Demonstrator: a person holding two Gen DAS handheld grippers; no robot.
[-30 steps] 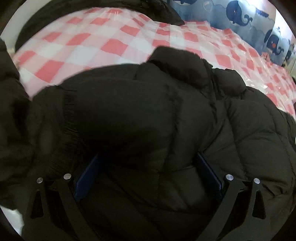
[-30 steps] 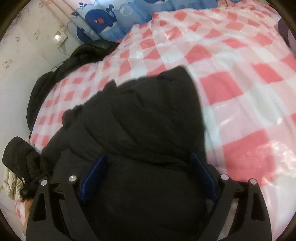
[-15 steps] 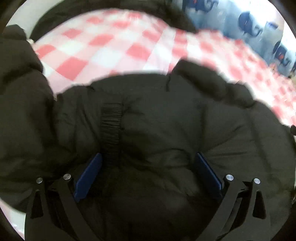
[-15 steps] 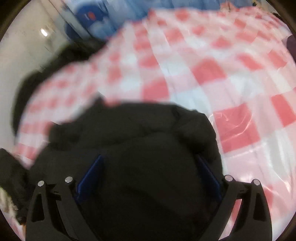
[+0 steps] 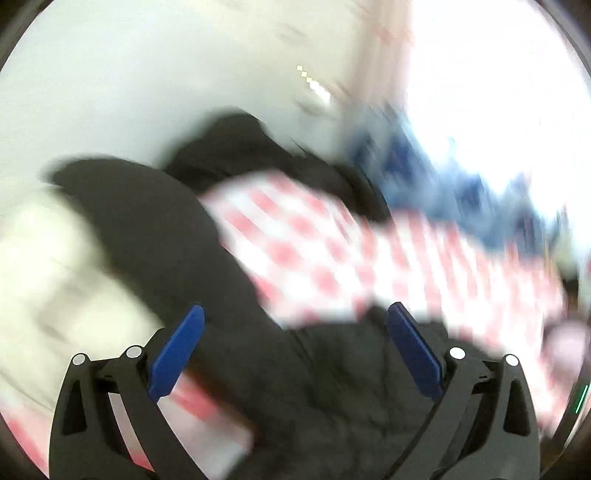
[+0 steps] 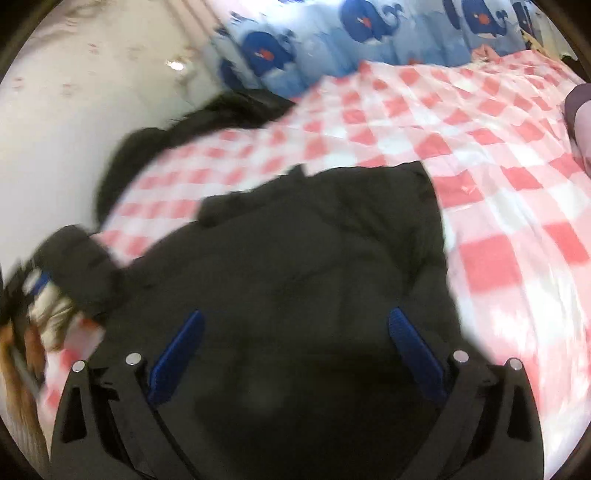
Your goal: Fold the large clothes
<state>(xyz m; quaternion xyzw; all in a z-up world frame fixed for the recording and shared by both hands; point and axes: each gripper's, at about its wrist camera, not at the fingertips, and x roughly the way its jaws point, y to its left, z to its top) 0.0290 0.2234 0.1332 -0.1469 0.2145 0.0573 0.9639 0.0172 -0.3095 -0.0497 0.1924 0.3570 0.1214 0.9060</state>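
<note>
With both claws, left [image 5: 295, 343] and right [image 6: 295, 350], spread wide and gripping nothing, the black jacket [image 6: 314, 251] lying bunched just ahead on the checked sheet [image 6: 498, 192] could puff open again

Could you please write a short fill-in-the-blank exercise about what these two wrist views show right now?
1. The puffy jacket between the fingers is ____ in colour.
2. The jacket lies on a cover checked in white and ____.
3. The blue curtain behind the bed is printed with ____.
4. The fingers of the right gripper stand ____, with jacket fabric between them.

Missing words: black; pink; whales; apart
</note>
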